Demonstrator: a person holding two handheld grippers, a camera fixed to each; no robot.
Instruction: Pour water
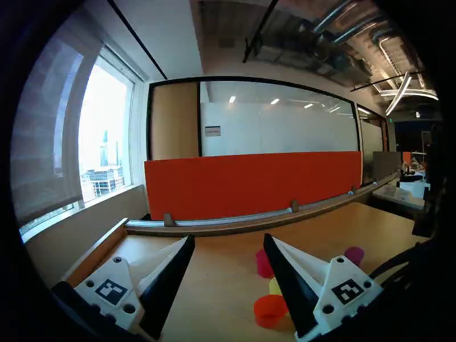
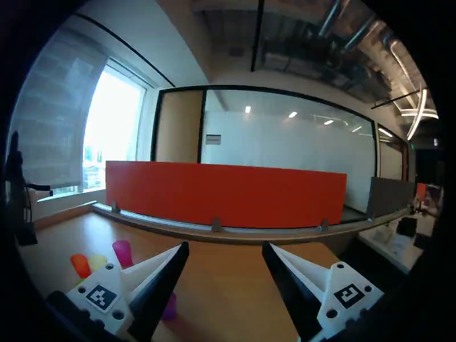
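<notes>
While left tool [image 1: 228, 237] gapes | right tool [image 2: 225, 245] likewise | pink cup [image 2: 122, 252] upright

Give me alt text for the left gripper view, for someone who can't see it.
The left gripper, open and empty, hangs over a wooden desk where an orange cup, a yellow cup and two pink cups stand. An orange divider runs along the desk's far edge, with a bright window on the view's left.

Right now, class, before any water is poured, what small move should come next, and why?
Probably lower the left gripper toward the orange cup: it and the right gripper are open and empty, and that cup stands nearest on the wooden desk, beside one finger.
</notes>
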